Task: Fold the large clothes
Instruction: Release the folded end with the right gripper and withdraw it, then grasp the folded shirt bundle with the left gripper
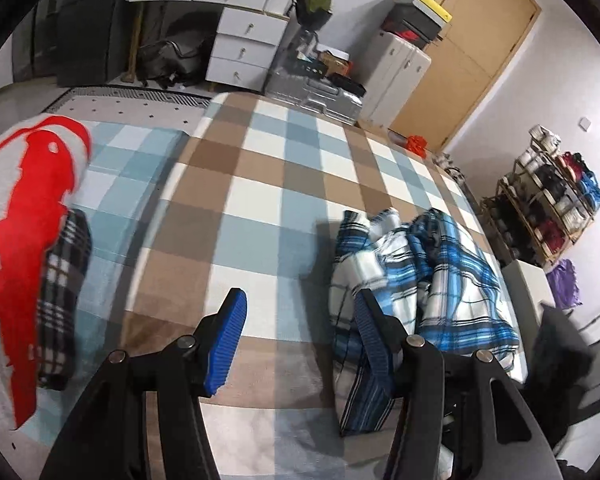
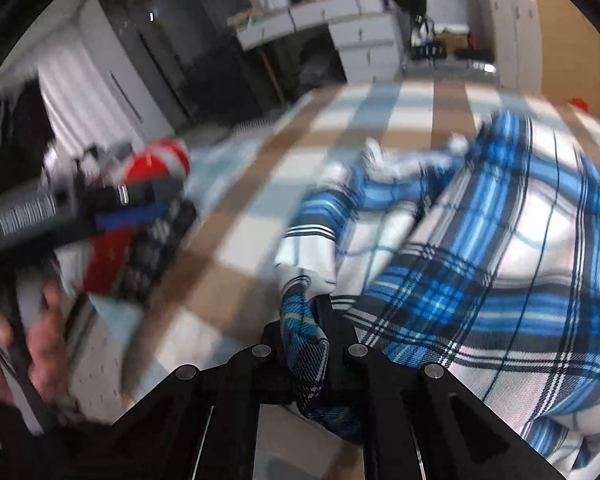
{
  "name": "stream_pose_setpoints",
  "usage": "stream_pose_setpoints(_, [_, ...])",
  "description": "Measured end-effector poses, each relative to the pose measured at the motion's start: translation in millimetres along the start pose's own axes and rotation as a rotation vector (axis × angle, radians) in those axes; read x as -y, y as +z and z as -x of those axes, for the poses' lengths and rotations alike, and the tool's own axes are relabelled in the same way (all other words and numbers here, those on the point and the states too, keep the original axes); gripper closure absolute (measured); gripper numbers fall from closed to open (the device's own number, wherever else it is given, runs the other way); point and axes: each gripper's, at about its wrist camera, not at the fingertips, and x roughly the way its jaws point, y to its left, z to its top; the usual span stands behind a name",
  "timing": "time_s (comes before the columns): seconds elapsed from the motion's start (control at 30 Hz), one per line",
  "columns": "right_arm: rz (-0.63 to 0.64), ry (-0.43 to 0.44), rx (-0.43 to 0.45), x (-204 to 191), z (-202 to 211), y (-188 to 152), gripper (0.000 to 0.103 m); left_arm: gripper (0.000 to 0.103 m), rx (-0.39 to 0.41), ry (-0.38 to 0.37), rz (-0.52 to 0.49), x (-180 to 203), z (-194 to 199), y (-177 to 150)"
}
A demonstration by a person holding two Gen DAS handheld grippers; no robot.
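Pinching a corner of the crumpled blue, white and black plaid shirt [image 2: 480, 248], the right gripper [image 2: 316, 320] holds it over the brown, blue and white checked bedcover [image 1: 260, 184], while the left gripper [image 1: 300, 320] waits half open and empty, ready to help.

Even indoor light, fisheye-warped, right view blurred.

Two grippers [image 1: 298, 322] [image 2: 305, 312] — perhaps three garments [image 1: 428, 276].
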Motion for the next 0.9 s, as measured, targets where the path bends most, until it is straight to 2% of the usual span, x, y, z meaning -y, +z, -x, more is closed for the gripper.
stream_pose_setpoints(0.07, [0.029,-0.025,-0.023,-3.3,-2.7,-8.4,0.092,0.052,-0.009,-0.014,-0.021,7.1,-0.3,-1.6])
stream_pose_setpoints(0.13, [0.076,-0.020,-0.036,-10.6,0.3,-15.2,0.075,0.052,-0.011,-0.025,-0.049,15.4,-1.7,-2.0])
stream_pose_setpoints(0.2, [0.121,0.038,-0.062,-19.6,2.5,-23.0,0.000,0.052,-0.020,-0.036,-0.074,23.3,-4.5,-1.7])
stream_pose_setpoints(0.27, [0.189,0.026,-0.059,-33.1,7.3,-36.9,0.000,0.052,-0.033,-0.046,-0.090,31.1,-7.2,-0.7])
stream_pose_setpoints(0.33, [0.268,0.001,-0.054,-45.4,16.2,-50.7,0.000,0.052,-0.042,-0.094,-0.100,40.7,-6.6,3.5])
stream_pose_setpoints(0.4, [0.264,0.027,-0.025,-44.3,28.8,-60.2,0.000,0.052,-0.036,-0.128,-0.099,51.5,-1.7,10.2])
stream_pose_setpoints(0.5, [0.158,0.105,0.007,-25.6,53.2,-66.3,0.000,0.051,-0.074,-0.221,-0.125,74.1,-3.6,21.8])
stream_pose_setpoints(0.53, [0.114,0.124,0.023,-15.8,62.3,-66.9,0.000,0.042,-0.123,-0.247,-0.133,82.5,-12.4,26.9])
stream_pose_setpoints(0.57, [0.068,0.138,0.043,-6.0,70.8,-67.0,0.000,0.040,-0.161,-0.254,-0.140,89.0,-21.5,29.7])
stream_pose_setpoints(0.67, [-0.068,0.182,0.098,27.3,88.5,-66.5,0.000,0.040,-0.264,-0.210,-0.161,109.1,-59.7,40.1])
stream_pose_setpoints(0.77, [-0.185,0.218,0.096,53.8,93.4,-64.6,0.000,0.040,-0.365,-0.154,-0.164,125.6,-103.1,47.9])
stream_pose_setpoints(0.9, [-0.289,0.293,0.102,74.7,101.1,-62.1,0.000,0.040,-0.441,-0.161,-0.153,140.2,-136.2,51.3])
